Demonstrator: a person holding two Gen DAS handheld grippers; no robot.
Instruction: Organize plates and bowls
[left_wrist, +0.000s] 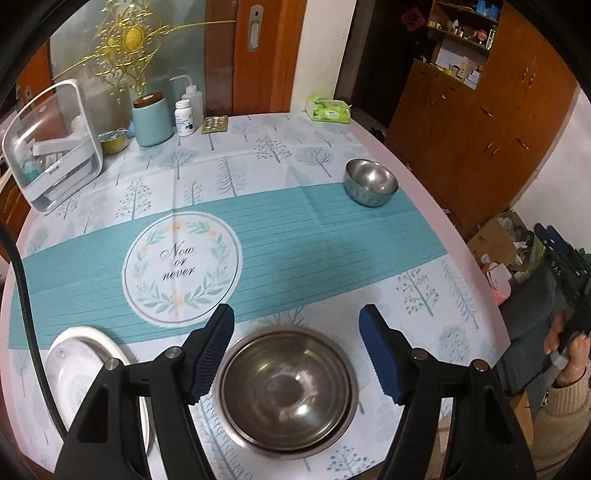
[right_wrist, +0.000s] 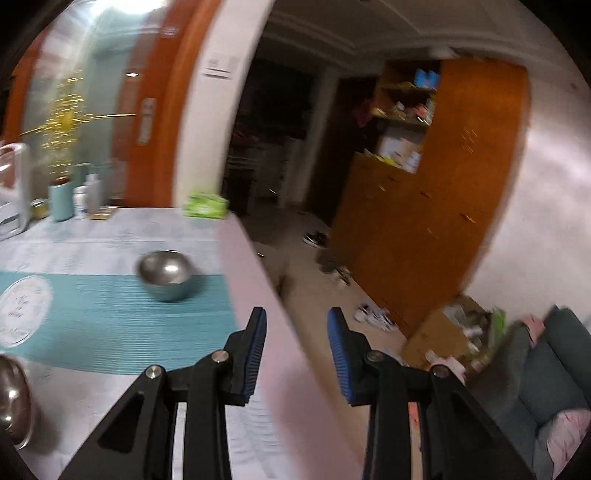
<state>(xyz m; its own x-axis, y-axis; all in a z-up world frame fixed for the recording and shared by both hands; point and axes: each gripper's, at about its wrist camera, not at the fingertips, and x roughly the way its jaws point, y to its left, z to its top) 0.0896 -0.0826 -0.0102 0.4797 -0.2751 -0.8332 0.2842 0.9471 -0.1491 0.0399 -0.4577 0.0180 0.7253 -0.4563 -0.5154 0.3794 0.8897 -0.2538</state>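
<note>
Now the left claw (left_wrist: 297, 332) hangs wide over the nested steel bowls (left_wrist: 288, 387), white plate (left_wrist: 74, 365) off its left. Right claw (right_wrist: 297, 332) gapes empty; the lone small bowl (right_wrist: 166, 275) ahead-left on the bench (right_wrist: 266, 295) looks unsorted.

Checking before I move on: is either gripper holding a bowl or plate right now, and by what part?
Nothing is held. The left gripper is open above the nested steel bowls, and the right gripper is open over the table edge.
</note>
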